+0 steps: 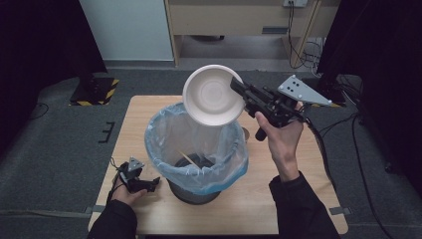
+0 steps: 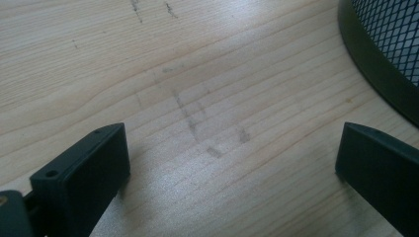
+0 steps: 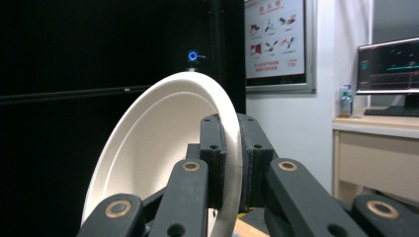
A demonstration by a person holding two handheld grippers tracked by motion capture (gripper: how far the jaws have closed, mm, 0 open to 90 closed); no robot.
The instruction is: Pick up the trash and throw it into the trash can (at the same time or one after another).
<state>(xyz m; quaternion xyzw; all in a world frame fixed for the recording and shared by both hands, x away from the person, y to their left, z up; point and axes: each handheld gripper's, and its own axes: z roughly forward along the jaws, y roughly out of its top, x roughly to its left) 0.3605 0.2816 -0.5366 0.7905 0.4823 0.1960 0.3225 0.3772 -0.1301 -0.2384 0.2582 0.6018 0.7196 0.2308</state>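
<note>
High view: right gripper (image 1: pixel 238 88), jaws clamped on rim of white paper bowl (image 1: pixel 211 94), holds it tilted over lined bin (image 1: pixel 196 149) mid-bench; next, release into bag; left gripper (image 1: pixel 149 185), jaws wide and empty, rests at near-left corner.

The white paper plate (image 1: pixel 213 94) is round with a shallow raised rim, clean inside, and tipped steeply on edge (its hollow face turned toward the high camera). It hangs in the air above the far rim of the bag-lined mesh bin (image 1: pixel 196 149), held by one edge.
</note>
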